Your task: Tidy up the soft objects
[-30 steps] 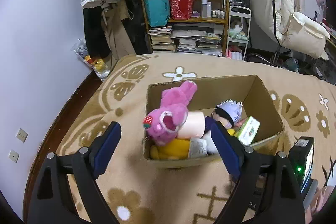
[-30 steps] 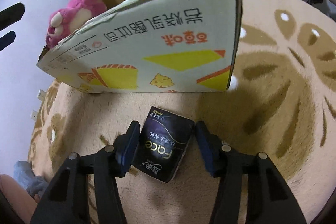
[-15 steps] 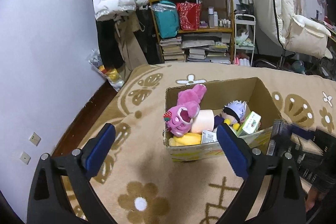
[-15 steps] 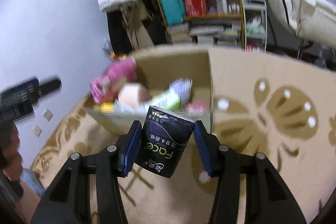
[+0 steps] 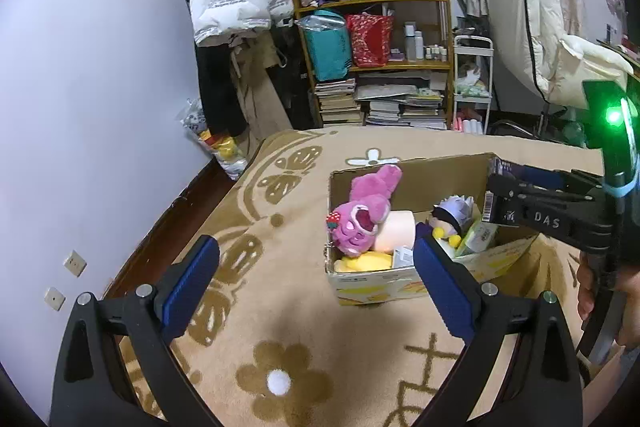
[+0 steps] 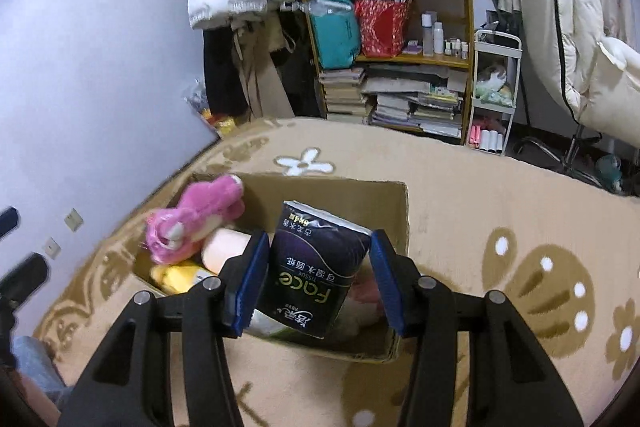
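While the dark tissue pack, glossy and printed with white lettering, was pinched between the blue pads of the right gripper, it hung tilted over the open cardboard box on the tan carpet; the left gripper hovered off to the box's side, its jaws spread wide with nothing between them. Inside the box lay a pink plush toy, a pale pink roll, a yellow toy, a small white-haired doll and a green-and-white packet.

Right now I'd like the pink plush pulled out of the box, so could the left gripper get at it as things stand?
Probably yes: the left gripper is open and empty, and the pink plush lies on top at the cardboard box's near-left corner, uncovered.
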Available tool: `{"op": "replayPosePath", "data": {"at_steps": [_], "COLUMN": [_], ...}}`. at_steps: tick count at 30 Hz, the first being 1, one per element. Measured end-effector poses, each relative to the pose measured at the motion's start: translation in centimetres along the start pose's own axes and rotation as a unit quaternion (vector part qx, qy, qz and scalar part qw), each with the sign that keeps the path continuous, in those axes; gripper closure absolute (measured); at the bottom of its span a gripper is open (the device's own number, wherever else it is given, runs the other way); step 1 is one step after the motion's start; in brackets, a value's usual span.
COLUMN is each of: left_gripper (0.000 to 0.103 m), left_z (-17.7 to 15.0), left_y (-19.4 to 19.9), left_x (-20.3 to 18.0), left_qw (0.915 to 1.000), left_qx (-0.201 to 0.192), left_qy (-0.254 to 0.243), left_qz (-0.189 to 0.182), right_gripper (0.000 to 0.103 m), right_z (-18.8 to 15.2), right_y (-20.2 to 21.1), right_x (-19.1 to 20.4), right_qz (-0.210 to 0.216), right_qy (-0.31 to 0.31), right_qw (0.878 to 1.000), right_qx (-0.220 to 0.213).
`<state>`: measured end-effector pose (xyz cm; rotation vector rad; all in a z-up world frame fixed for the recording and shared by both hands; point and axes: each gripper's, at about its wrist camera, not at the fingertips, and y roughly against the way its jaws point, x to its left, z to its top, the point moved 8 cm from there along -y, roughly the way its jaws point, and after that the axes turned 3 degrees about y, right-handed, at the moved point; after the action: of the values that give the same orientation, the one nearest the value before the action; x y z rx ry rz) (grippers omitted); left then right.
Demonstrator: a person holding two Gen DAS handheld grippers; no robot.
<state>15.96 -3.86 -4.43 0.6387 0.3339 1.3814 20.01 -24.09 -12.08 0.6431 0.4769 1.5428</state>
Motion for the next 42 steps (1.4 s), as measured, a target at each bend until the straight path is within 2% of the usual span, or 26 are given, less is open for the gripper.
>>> {"op": "replayPosePath", "data": {"at_steps": [6, 9, 13, 15, 18, 30, 35, 42], "left_gripper": [0.006, 0.006, 0.004, 0.0, 0.0, 0.0, 0.0, 0.0], "left_z": [0.3, -0.1, -0.7, -0.8, -0.8, -2.2, -3.1, -3.7], "left_y": [0.9, 1.8, 3.2, 4.0, 5.2, 9.3, 10.3, 10.5], "left_x": [1.4, 2.3, 3.2, 3.6, 4.0, 3.4, 3.1, 2.0], "left_qw": [0.9993, 0.9986, 0.9977, 0.9969, 0.9948, 0.9943, 0.9923, 0.993], "left_qx": [-0.008, -0.014, -0.028, -0.037, -0.055, -0.085, -0.11, -0.111], "left_qy": [0.036, 0.05, 0.059, 0.066, 0.081, 0.06, 0.057, 0.039], "left_qz": [0.005, 0.008, 0.021, 0.023, 0.027, 0.021, 0.007, 0.004], "right_gripper": [0.045, 0.026, 0.01, 0.007, 0.001, 0.0, 0.0, 0.0], "right_z": [0.2, 0.4, 0.8, 0.9, 0.9, -0.4, -1.5, -3.7], "right_y": [-0.6, 0.1, 2.1, 3.4, 5.8, 14.1, 15.7, 16.8], "right_x": [-0.7, -0.7, -0.2, 0.0, 0.2, 0.2, 0.0, -0.9], "right_qz": [0.0, 0.004, 0.011, 0.012, 0.013, 0.0, 0.0, 0.003], "right_qy": [0.0, -0.004, 0.002, 0.002, -0.001, -0.007, -0.002, -0.015], "right_qw": [1.0, 1.0, 1.0, 0.999, 0.999, 0.993, 0.991, 0.99], "right_qx": [0.006, 0.0, -0.018, -0.031, -0.053, -0.117, -0.131, -0.142]}}
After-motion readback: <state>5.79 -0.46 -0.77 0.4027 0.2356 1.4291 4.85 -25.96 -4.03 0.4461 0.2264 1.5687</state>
